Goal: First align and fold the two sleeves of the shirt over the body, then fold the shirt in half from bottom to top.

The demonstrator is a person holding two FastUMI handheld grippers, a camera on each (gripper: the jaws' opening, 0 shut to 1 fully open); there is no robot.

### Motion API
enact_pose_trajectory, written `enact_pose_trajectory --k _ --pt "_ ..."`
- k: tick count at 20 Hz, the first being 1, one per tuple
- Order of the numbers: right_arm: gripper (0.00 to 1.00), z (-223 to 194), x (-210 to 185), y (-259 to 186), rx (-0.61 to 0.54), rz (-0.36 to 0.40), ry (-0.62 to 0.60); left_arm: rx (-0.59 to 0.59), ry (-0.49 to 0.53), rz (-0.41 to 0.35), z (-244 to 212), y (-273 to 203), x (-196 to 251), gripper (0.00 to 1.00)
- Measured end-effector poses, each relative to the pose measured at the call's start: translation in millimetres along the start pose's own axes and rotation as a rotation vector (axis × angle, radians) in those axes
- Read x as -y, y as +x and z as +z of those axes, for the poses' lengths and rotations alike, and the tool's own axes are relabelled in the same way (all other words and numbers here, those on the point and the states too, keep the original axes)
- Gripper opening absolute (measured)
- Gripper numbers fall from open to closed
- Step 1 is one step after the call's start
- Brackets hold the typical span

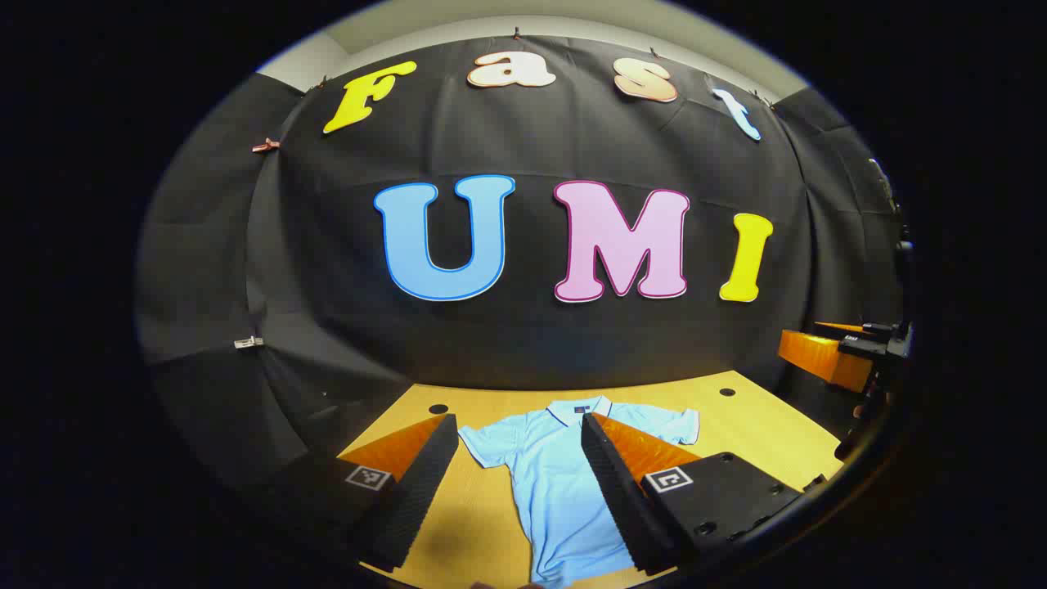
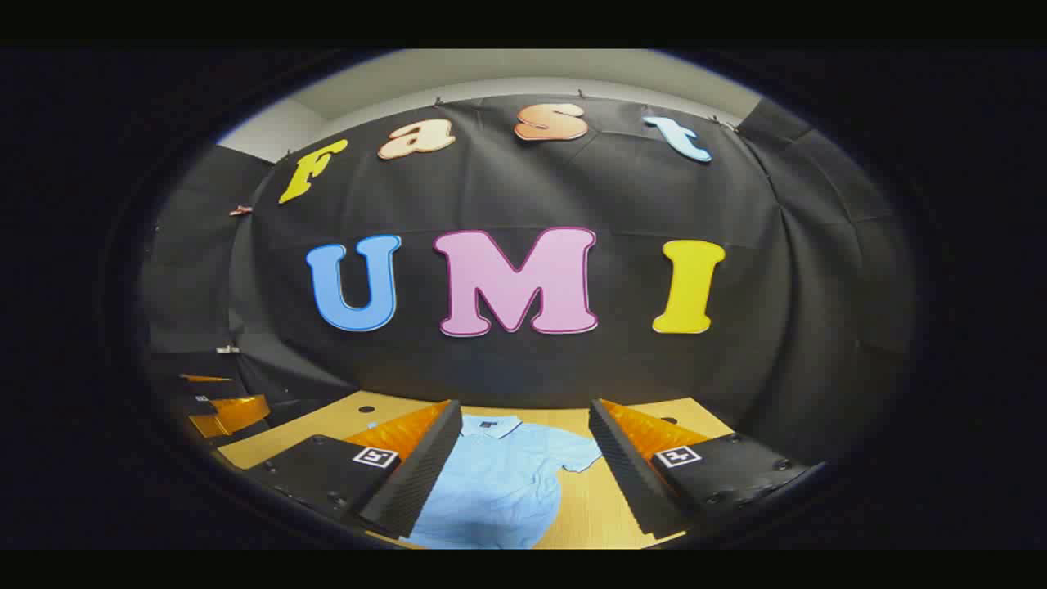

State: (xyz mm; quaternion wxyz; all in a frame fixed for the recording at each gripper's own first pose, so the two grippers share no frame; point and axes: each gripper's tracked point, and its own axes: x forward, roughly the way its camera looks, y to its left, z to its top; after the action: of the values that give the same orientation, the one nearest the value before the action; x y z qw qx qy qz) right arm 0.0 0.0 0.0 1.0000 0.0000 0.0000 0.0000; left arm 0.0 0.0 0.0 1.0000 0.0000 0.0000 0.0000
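1. A light blue polo shirt (image 1: 556, 483) lies flat on a wooden table (image 1: 736, 417), collar toward the black cloth wall (image 1: 523, 327) at the back of the booth and hem toward the near edge.

2. In the left gripper view, both short sleeves are spread out to the sides, unfolded; the collar and its dark trim sit near the far edge of the table.

3. The left gripper (image 1: 517, 446) hangs above the table with its jaws wide apart and nothing between them. One finger is seen over bare wood beside the shirt's sleeve, the other across the shirt's body.

4. The right gripper (image 2: 523, 429) also hovers above the table, jaws wide apart and holding nothing. In the right gripper view the shirt (image 2: 499, 483) shows between the two fingers, one sleeve fanned out onto the table (image 2: 597, 515).

5. Each gripper carries small square black-and-white markers (image 1: 668, 479) on its body.

6. Round dark holes (image 1: 727, 392) dot the far corners of the table.

7. At the right edge of the left gripper view the other gripper is seen farther off, held well above the table; whether a hand is on it cannot be told.
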Motion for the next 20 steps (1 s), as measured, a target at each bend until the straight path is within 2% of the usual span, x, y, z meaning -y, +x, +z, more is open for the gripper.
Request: enact_pose_trajectory --k 12,20 --pt "0.98 -6 0 9 -0.012 0.002 -0.006 0.009 -0.002 0.002 2 5 -3 0.97" --pt "0.98 -16 21 30 -0.038 -0.029 -0.037 -0.006 0.000 0.009 0 16 -4 0.97"
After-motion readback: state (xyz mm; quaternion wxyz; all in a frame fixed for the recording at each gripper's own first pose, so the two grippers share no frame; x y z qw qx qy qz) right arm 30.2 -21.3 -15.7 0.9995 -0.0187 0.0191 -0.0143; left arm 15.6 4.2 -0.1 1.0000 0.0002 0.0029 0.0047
